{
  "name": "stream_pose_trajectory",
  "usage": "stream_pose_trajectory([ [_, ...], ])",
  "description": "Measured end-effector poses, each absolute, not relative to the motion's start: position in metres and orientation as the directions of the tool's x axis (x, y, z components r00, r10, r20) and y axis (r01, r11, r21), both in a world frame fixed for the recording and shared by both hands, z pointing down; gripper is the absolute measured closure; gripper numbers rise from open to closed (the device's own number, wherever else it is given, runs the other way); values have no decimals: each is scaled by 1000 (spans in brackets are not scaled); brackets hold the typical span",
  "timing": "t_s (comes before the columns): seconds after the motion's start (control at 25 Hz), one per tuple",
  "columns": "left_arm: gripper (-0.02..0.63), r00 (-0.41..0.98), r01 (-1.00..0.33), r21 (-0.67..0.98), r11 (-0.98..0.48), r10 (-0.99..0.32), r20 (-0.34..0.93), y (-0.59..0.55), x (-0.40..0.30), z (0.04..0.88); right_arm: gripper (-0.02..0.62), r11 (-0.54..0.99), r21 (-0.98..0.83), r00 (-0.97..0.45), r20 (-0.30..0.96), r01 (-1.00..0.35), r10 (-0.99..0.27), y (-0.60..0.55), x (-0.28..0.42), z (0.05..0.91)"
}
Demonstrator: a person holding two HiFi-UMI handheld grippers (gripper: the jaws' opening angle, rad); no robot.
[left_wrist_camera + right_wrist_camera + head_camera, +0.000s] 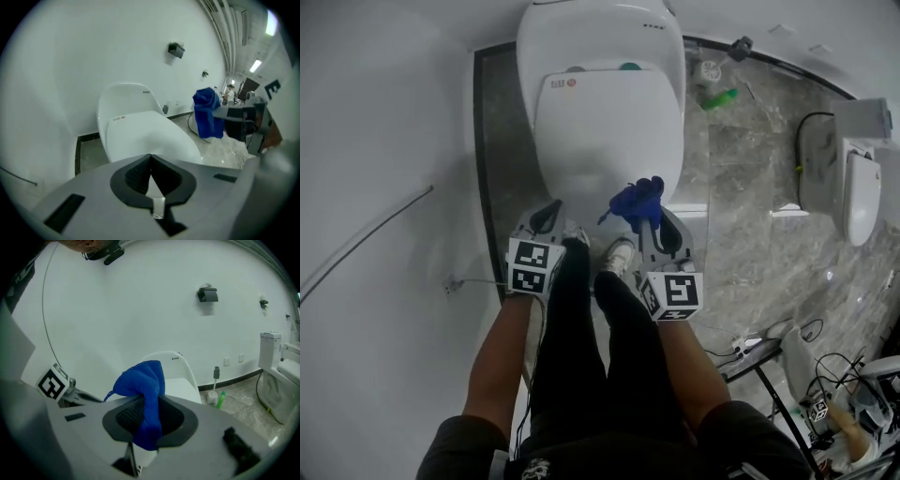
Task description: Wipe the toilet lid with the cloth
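The white toilet has its lid [605,122] closed; the lid [140,133] fills the middle of the left gripper view, and the lid [180,385] shows behind the cloth in the right gripper view. A blue cloth [636,202] is bunched at the lid's near right edge, with my right gripper [649,223] shut on it. In the right gripper view the cloth [145,394] fills the gap between the jaws. My left gripper [553,222] sits at the lid's near left edge, shut and empty, its jaws [150,176] meeting with nothing between them. The cloth [207,112] also appears at right in the left gripper view.
A white wall [384,141] runs close along the left. A green bottle [717,97] and a brush holder [709,69] stand on the marble floor right of the toilet. A second toilet [861,192] sits at far right. The person's legs [600,356] stand just before the bowl.
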State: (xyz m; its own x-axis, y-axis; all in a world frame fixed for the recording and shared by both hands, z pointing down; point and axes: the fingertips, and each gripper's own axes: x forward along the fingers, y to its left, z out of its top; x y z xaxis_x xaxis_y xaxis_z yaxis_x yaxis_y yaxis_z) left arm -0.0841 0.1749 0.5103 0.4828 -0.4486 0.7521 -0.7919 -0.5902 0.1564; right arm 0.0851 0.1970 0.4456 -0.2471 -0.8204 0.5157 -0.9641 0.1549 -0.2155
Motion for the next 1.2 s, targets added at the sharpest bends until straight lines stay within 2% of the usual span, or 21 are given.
stream_pose_trajectory([
  [0.16,594,457,-868,227,-443,-529,716,124,-112,502,525,224,-193,-294,550,-955,-782,151,60,469],
  [0.32,594,470,-882,373,-289,-595,651,84,-134,501,525,199,-268,-325,603,-943,-728,111,34,501],
  [0.4,594,456,-887,390,-248,-607,650,66,-143,504,525,179,-282,-323,632,-943,-704,90,23,516],
  [0.68,594,418,-909,315,-274,-603,680,3,-161,522,525,232,-234,-330,694,-944,-640,8,-29,545],
  [0.88,594,384,-922,260,-285,-604,698,-43,-178,536,525,265,-137,-276,743,-954,-609,-51,-59,560],
  [1.04,594,392,-919,272,-286,-572,721,-63,-181,552,525,274,-87,-227,815,-958,-533,-71,-72,591],
  [1.2,594,327,-942,195,-274,-608,723,-75,-189,553,525,272,-25,-157,867,-962,-473,-76,-73,611],
])
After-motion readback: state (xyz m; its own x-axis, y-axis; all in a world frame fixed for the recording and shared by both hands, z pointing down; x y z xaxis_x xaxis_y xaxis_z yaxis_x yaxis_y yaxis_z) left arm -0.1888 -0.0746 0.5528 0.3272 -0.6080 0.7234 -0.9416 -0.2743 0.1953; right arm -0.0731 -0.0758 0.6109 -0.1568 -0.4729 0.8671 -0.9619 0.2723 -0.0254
